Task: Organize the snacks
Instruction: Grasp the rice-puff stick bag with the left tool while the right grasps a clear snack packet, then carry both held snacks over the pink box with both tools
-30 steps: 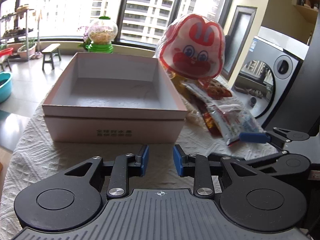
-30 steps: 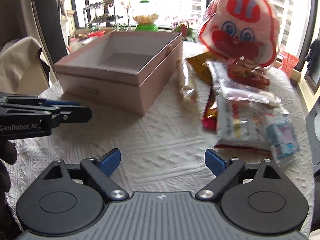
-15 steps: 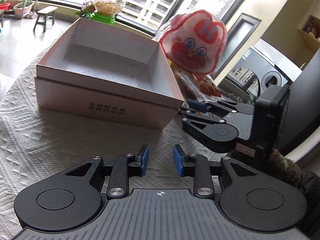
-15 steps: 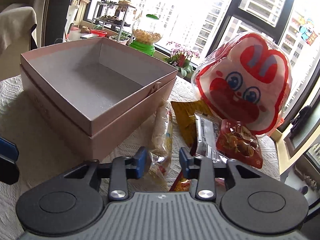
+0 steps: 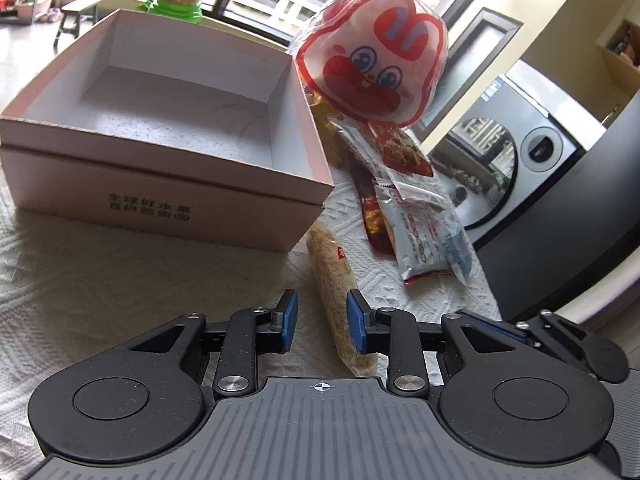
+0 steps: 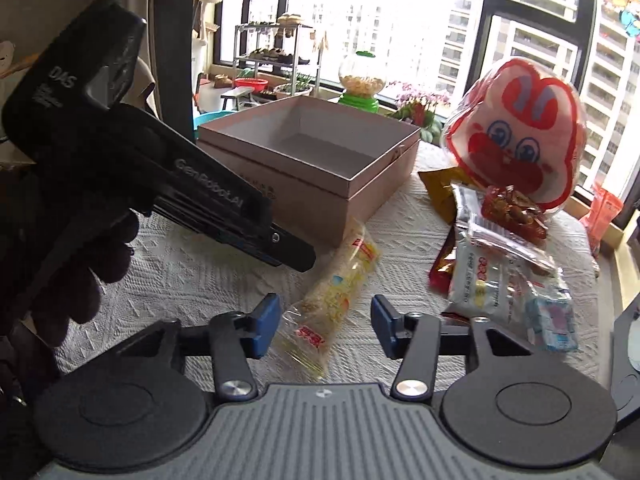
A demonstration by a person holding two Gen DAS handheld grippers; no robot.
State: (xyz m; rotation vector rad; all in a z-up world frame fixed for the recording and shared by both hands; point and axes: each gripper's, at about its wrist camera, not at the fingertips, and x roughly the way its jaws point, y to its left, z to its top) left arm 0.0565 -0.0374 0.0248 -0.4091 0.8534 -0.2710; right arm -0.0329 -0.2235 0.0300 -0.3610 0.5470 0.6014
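Pink box [image 5: 168, 184] sits empty on the bench [image 5: 100, 280]; both grippers, left [image 5: 322, 322] and right [image 6: 325, 326], gape around the noodle pack [image 6: 340, 292], gripping nothing.

This is a home high up. A washer [image 5: 516, 152] stands by the table [image 5: 80, 280]. Tall flats [image 6: 540, 40] show outside.
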